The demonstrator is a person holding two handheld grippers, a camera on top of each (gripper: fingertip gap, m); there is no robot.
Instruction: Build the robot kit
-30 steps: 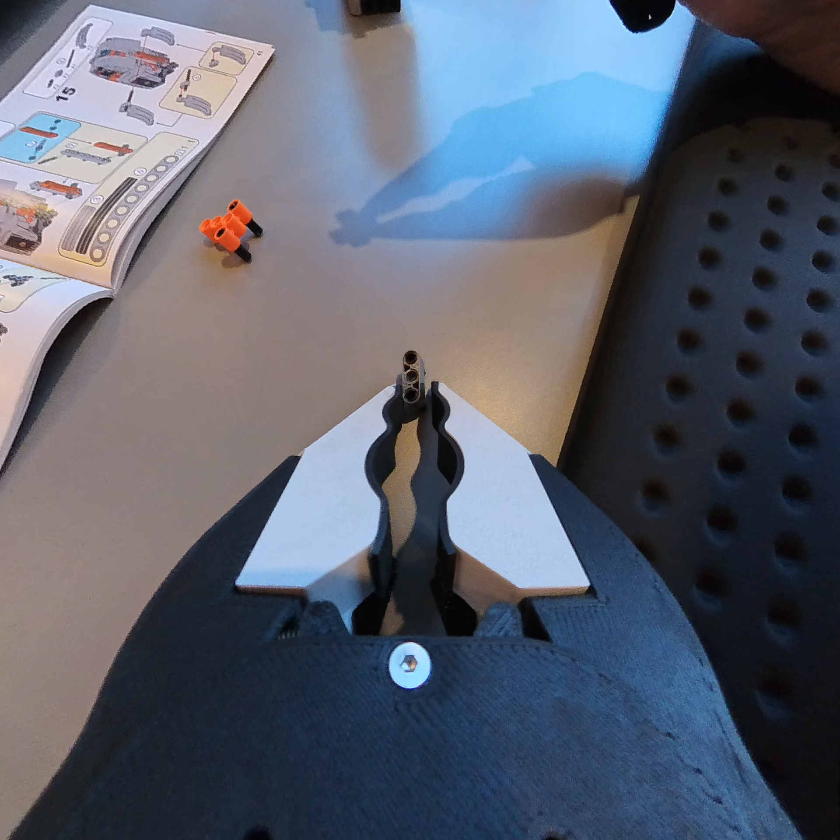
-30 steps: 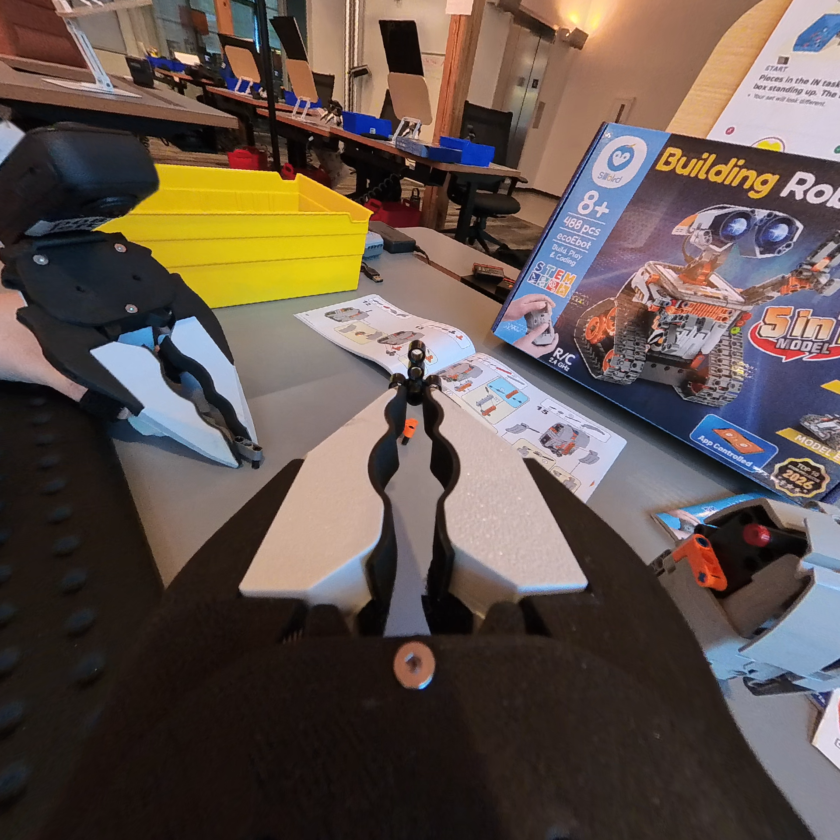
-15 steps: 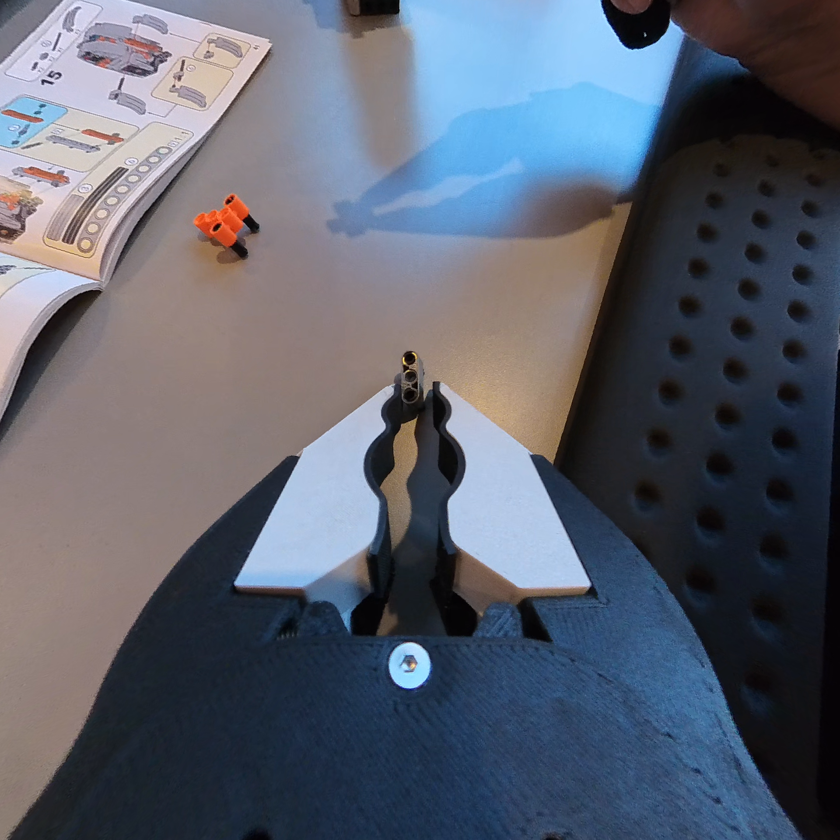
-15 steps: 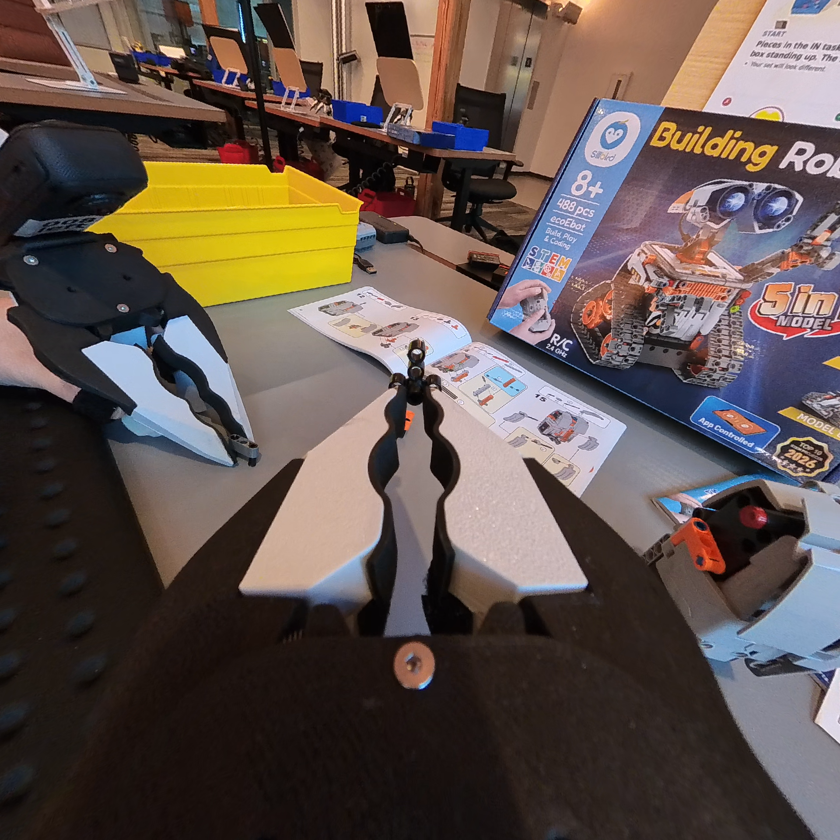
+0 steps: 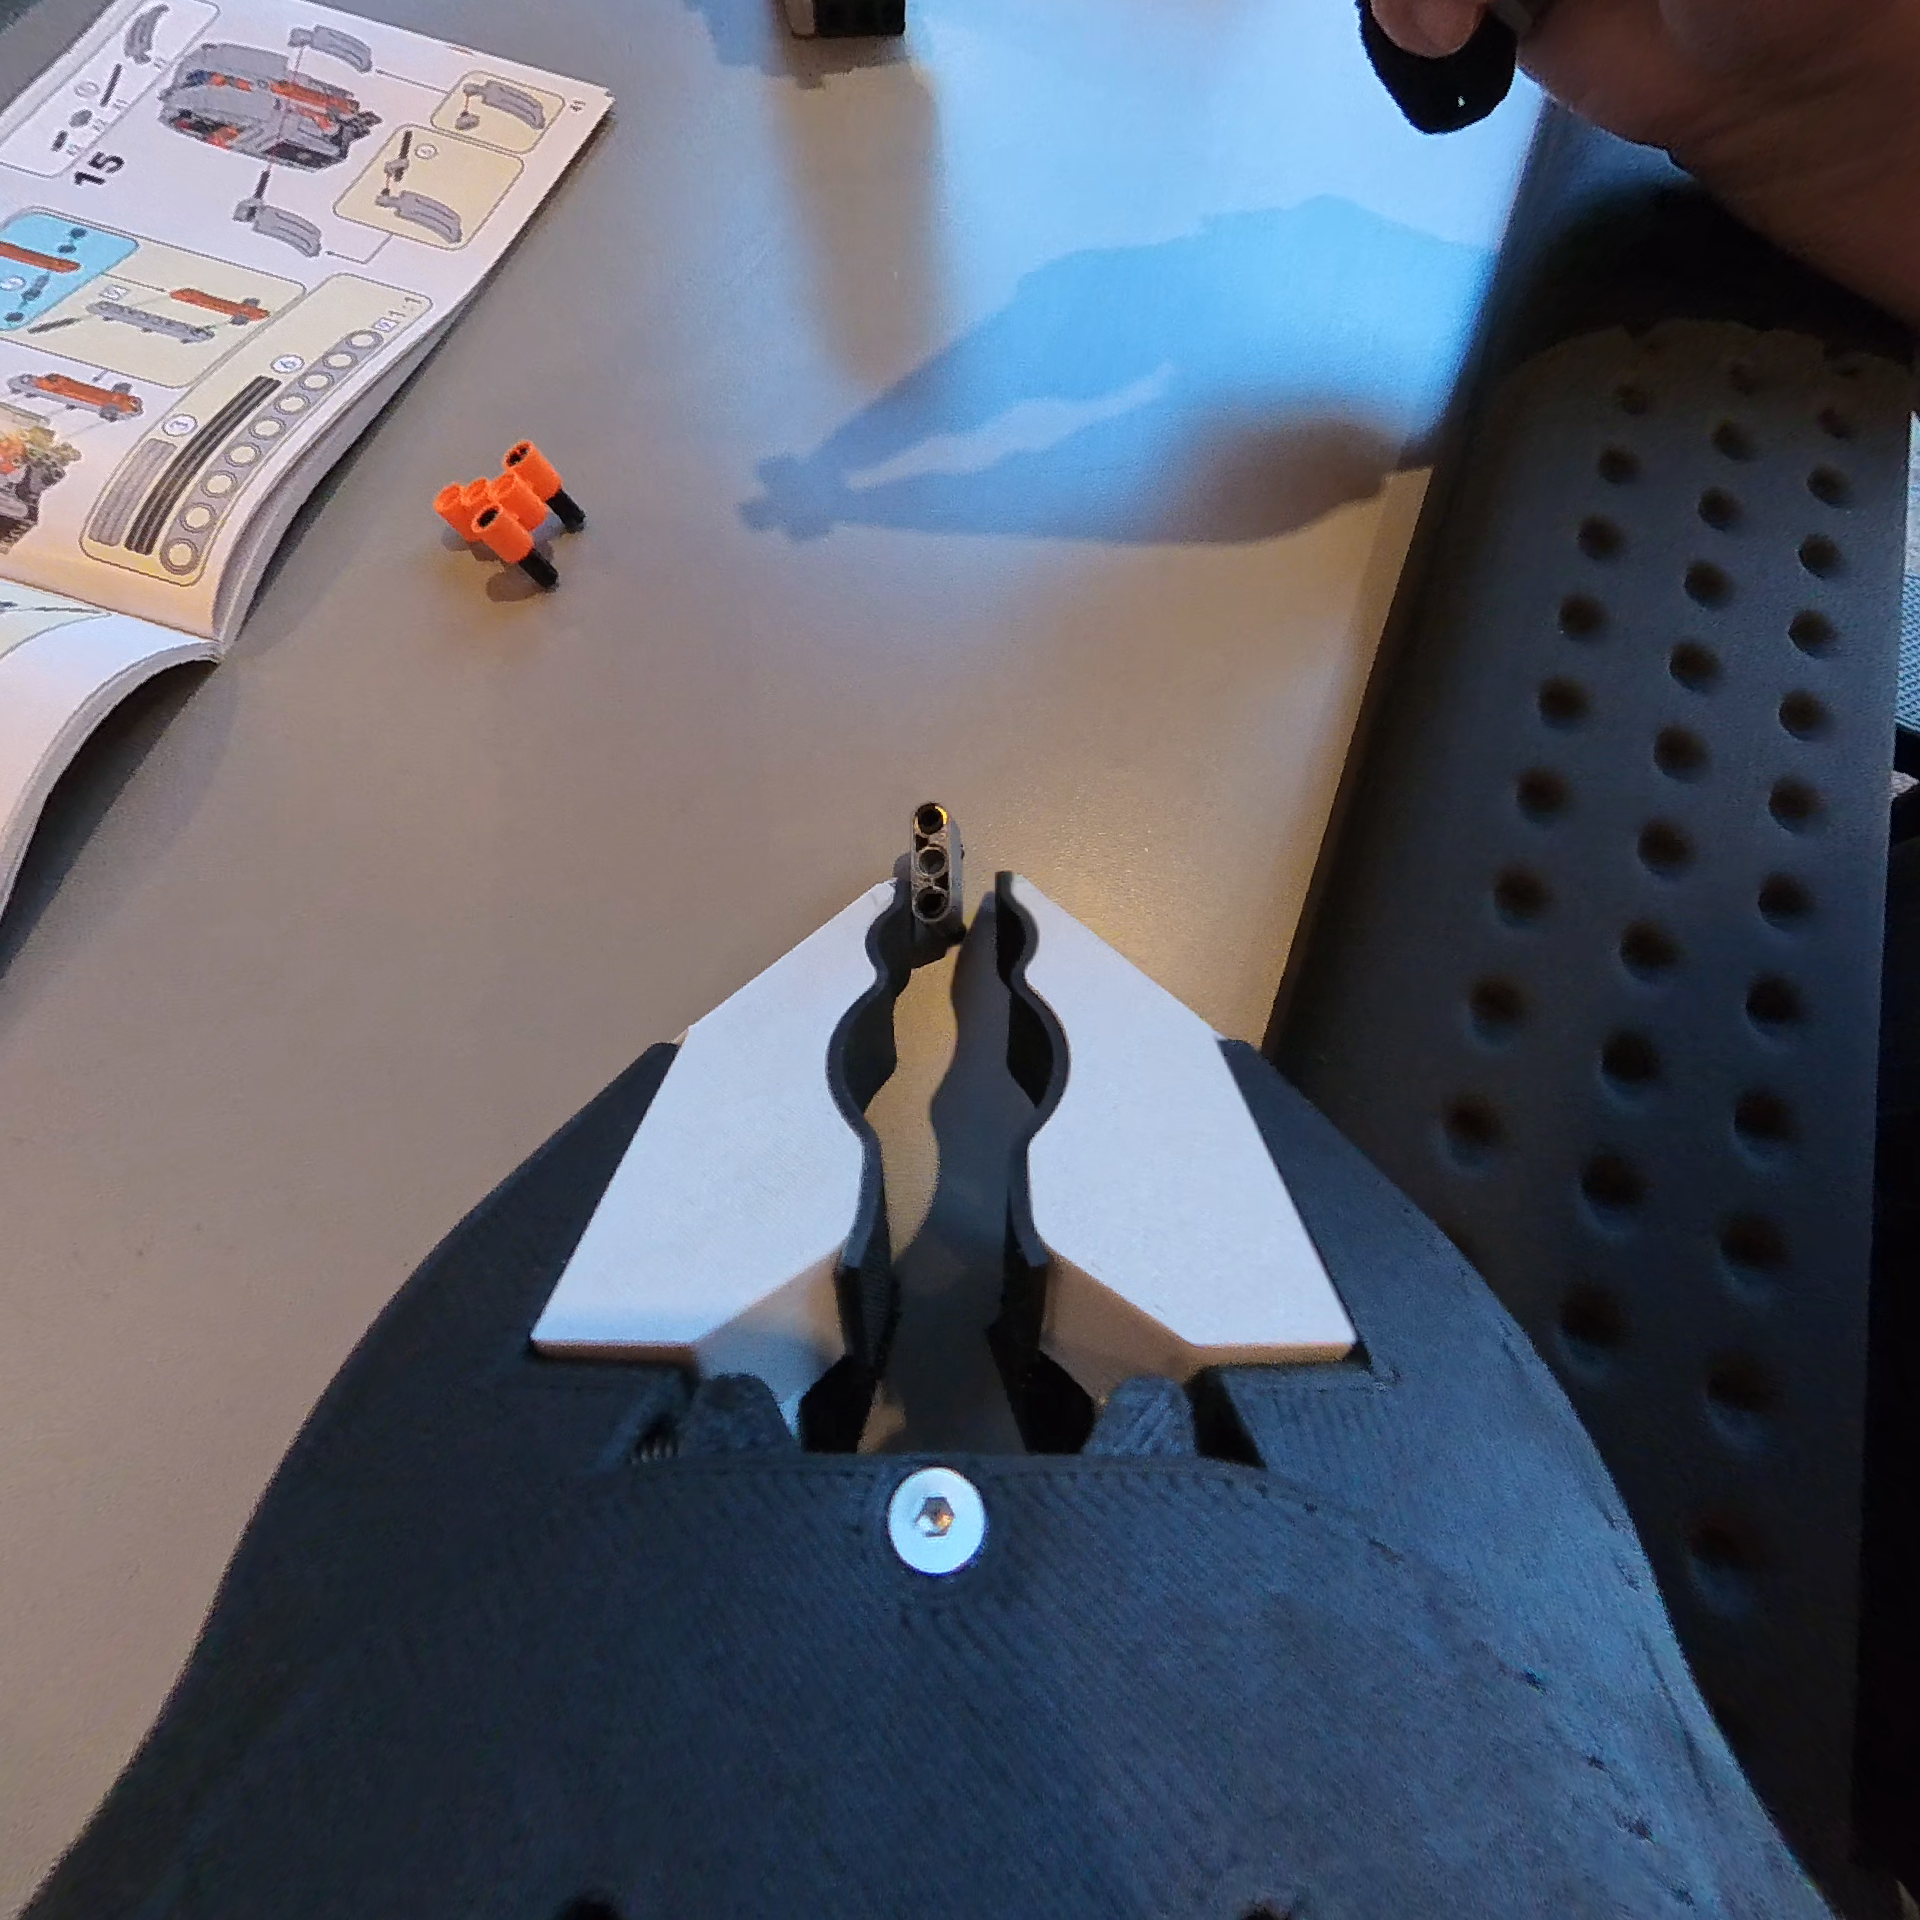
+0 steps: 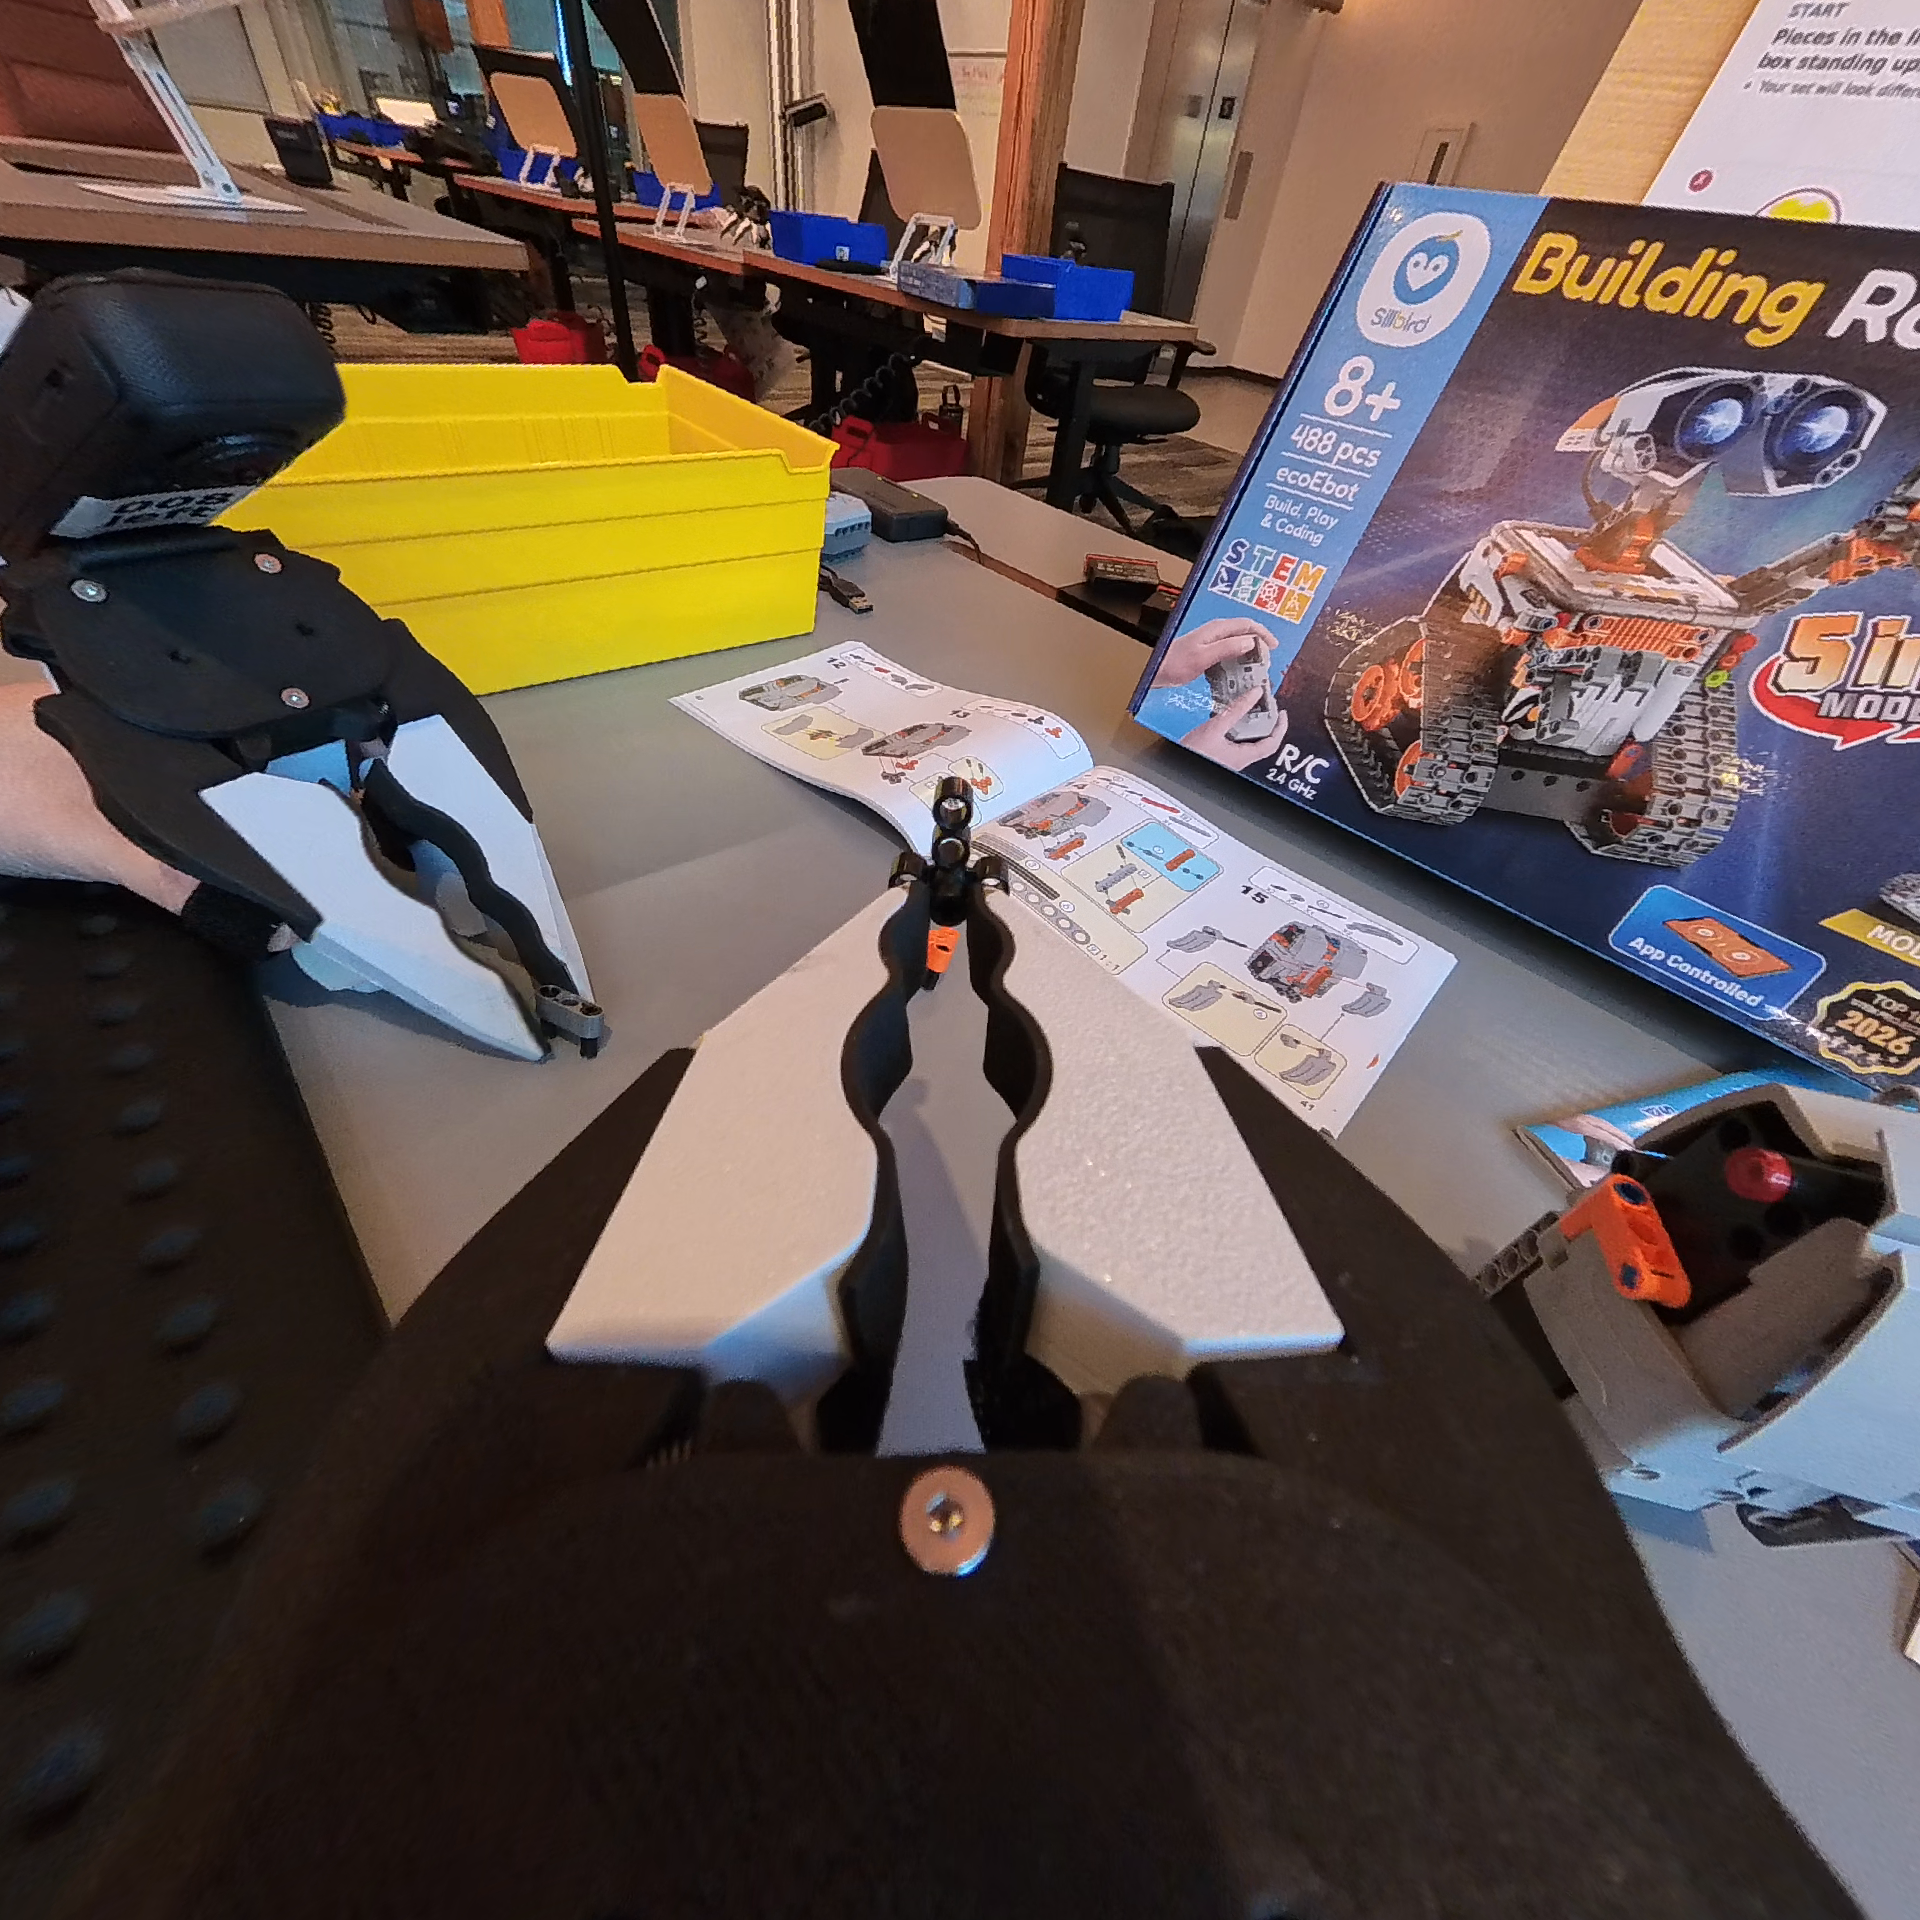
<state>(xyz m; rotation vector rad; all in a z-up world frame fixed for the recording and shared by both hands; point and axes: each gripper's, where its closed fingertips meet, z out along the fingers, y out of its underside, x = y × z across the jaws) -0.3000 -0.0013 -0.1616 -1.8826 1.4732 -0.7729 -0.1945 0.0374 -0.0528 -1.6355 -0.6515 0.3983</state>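
Note:
My left gripper (image 5: 945, 894) rests tip-down on the grey table (image 5: 727, 831). Its jaws stand slightly apart. A small grey three-hole beam (image 5: 930, 862) stands at the tips against the left finger, with a gap to the right finger. This gripper (image 6: 561, 1023) and the beam (image 6: 569, 1003) also show in the right wrist view. My right gripper (image 6: 945, 904) is held above the table and is shut on a small black pin connector (image 6: 948, 857) that sticks out past the tips. An orange connector with black pins (image 5: 504, 509) lies on the table and shows through my right fingers' gap (image 6: 940, 951).
An open instruction booklet (image 6: 1143, 883) lies beyond the grippers. A big toy robot box (image 6: 1558, 571) stands behind it. A part-built grey model (image 6: 1714, 1299) sits at the right, yellow bins (image 6: 571, 520) at the back left. A black perforated mat (image 5: 1714, 831) borders the table. Some 15 centimeters of space lies between my two pairs of fingers.
My left gripper's jaws have parted a little, so a gap now shows beside the grey beam. The right gripper has stayed shut on the black connector and barely shifted.

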